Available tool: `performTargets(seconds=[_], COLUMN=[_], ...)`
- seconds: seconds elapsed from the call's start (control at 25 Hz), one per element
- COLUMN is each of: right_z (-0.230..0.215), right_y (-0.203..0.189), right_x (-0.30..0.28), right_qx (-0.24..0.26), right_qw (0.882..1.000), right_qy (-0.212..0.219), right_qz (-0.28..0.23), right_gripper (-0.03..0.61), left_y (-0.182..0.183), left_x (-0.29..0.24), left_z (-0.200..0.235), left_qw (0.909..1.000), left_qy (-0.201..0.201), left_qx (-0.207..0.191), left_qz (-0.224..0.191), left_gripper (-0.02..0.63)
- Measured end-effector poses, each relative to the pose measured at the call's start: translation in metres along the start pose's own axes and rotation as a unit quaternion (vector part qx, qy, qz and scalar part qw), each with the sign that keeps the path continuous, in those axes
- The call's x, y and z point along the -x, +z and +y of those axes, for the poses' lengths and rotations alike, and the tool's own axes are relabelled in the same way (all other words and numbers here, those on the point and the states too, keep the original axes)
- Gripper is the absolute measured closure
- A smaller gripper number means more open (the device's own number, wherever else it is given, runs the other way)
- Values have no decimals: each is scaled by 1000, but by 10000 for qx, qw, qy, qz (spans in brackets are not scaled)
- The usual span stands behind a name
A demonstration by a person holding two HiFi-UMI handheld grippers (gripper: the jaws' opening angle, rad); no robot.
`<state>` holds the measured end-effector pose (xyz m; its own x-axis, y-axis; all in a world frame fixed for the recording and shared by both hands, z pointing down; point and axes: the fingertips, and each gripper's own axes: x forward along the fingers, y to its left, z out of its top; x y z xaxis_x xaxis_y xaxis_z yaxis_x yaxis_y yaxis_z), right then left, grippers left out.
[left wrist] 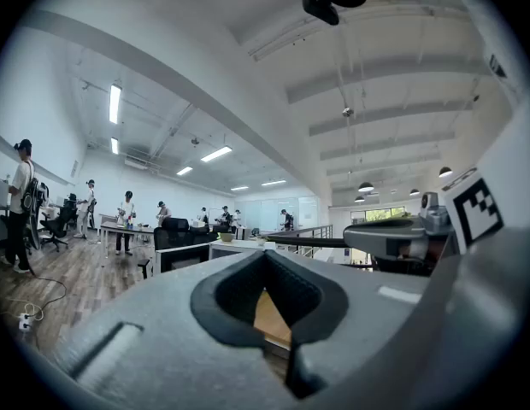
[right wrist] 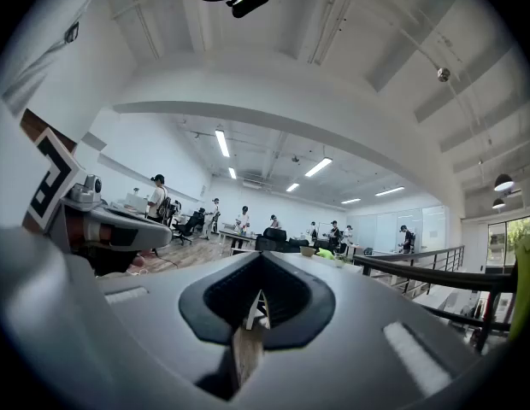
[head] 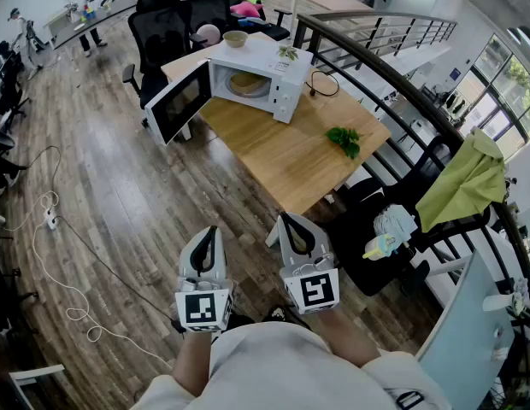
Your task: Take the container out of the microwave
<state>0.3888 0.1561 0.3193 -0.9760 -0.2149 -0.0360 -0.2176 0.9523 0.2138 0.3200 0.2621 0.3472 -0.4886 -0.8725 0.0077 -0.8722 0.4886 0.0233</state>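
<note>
Container (head: 248,83) is sitting inside the microwave (head: 278,62), whose door (head: 178,102) is hanging open at the view's left. Microwave is standing at the far end of the table (head: 291,165), with leafy greens (head: 344,139) lying nearer. Left gripper (head: 209,233) and right gripper (head: 288,222) are hovering well short of the table, each showing jaws closed together, gripping nothing.
</note>
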Motion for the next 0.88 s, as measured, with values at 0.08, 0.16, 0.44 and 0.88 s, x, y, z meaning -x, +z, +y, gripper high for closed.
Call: performTargets(seconds=[0.08,0.16,0.44,0.88], right_z=[13,25,61,84], right_y=[2,-1,-11,-10], right_x=[-3,-6,-16,-53], right_qx=[-215,-328,-320,-250], right_qw=[9997,9993,9994,9995], right_qy=[95,150,126,104], right_qz=[-83,-49,103,151], right_gripper=[568,568,551,537], left_y=[-1,-2,-15,-24], left_x=[4,7,22,12], left_z=[9,17,41,77], left_qw=[10000,9999,9993,9982], left_qy=[-27,-61,-340,-447], left_qx=[37,111,121,336], left_qz=[2,-25,126,199], left_gripper=[611,611,611,611])
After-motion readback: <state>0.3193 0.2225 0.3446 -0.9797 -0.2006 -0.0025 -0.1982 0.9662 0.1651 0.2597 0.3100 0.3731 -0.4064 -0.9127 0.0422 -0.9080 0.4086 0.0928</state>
